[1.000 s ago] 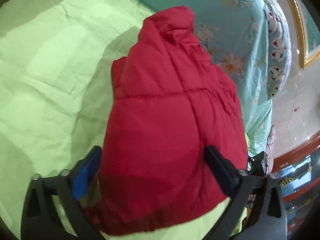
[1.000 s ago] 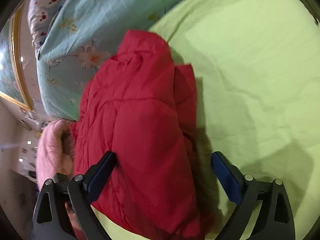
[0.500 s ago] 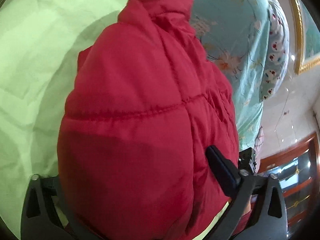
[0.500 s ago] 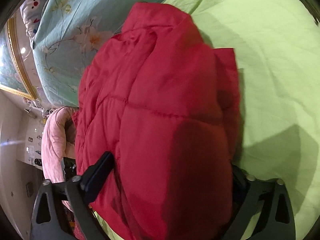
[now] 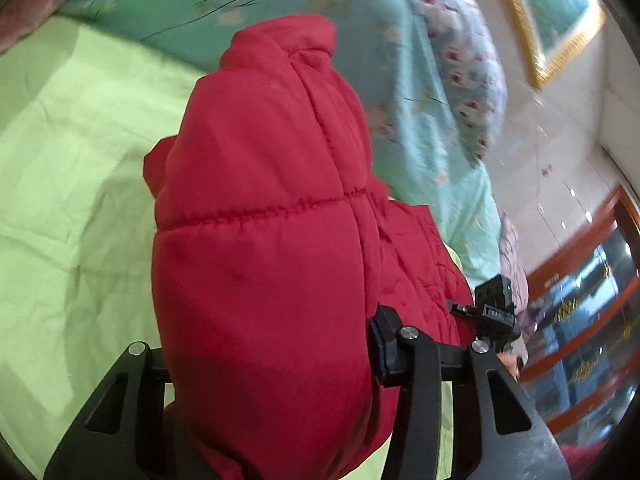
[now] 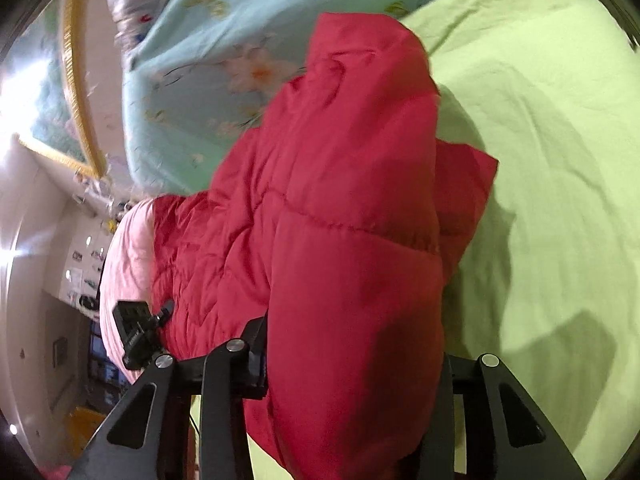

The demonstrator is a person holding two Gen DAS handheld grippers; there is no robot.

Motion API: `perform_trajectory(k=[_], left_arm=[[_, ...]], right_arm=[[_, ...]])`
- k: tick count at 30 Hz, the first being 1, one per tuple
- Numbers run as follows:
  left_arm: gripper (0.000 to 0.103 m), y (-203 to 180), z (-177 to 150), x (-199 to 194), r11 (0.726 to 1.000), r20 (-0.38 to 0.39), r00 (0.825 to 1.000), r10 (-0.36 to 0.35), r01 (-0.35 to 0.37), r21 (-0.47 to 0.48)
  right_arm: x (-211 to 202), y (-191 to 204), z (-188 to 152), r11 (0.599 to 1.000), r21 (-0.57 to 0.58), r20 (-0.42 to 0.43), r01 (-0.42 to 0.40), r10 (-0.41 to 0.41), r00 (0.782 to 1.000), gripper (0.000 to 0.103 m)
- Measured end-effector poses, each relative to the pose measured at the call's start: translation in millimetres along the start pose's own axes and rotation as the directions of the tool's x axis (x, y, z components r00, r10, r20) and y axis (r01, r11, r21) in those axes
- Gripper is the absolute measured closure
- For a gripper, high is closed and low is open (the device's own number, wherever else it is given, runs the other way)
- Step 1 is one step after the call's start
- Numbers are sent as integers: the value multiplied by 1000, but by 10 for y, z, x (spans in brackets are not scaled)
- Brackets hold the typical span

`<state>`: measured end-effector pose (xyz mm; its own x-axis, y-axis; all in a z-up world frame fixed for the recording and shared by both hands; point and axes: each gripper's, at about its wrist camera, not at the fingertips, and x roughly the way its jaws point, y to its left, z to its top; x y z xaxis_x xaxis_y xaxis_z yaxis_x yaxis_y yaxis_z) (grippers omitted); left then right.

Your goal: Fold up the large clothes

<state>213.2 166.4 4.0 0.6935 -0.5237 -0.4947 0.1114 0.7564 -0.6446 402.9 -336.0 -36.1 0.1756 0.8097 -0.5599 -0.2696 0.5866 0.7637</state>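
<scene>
A red padded jacket [image 5: 264, 216] lies bunched on the light green bed sheet [image 5: 68, 168]. My left gripper [image 5: 268, 356] is shut on a thick fold of the jacket, and the padding bulges out between the jaws and hides the fingertips. The right gripper's body [image 5: 494, 306] shows just past the jacket. In the right wrist view the same jacket [image 6: 352, 220] fills the middle, and my right gripper [image 6: 352, 364] is shut on its near end. The left gripper's body [image 6: 138, 330] shows at the left. The jacket's collar end points away, toward the quilt.
A light blue floral quilt [image 5: 420, 120] is heaped along the bed's far side, with a patterned pillow [image 5: 464, 52] beyond. A pink cloth [image 6: 120, 276] lies by the jacket. A gold-framed picture [image 5: 560, 20] and a wooden cabinet [image 5: 592, 312] stand beyond the bed.
Both grippers have gone from open around the jacket to shut on its near end. The bundle has risen and fills more of both views.
</scene>
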Motion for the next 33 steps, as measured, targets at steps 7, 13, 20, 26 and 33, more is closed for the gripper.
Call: perform_trajectory(k=[7, 13, 20, 26, 33], left_arm=[[58, -124, -537, -381, 999, -32, 998, -45, 44, -23], [58, -105, -978, -578, 997, -55, 997, -62, 59, -58], [49, 102, -1132, -444, 994, -98, 995, 16, -27, -108], [29, 97, -1153, -361, 992, -96, 990, 106, -112, -62], [25, 126, -1173, -339, 991, -96, 988, 119, -125, -56]], right_arm=[[-426, 297, -648, 999, -50, 18, -5, 5, 1000, 64], [-617, 278, -1192, 1000, -8, 34, -15, 15, 999, 63], [-554, 93, -1402, 997, 74, 70, -10, 5, 998, 57], [-508, -83, -1446, 994, 112, 85, 11, -21, 996, 47], [-523, -165, -1497, 992, 124, 88, 23, -35, 995, 44]])
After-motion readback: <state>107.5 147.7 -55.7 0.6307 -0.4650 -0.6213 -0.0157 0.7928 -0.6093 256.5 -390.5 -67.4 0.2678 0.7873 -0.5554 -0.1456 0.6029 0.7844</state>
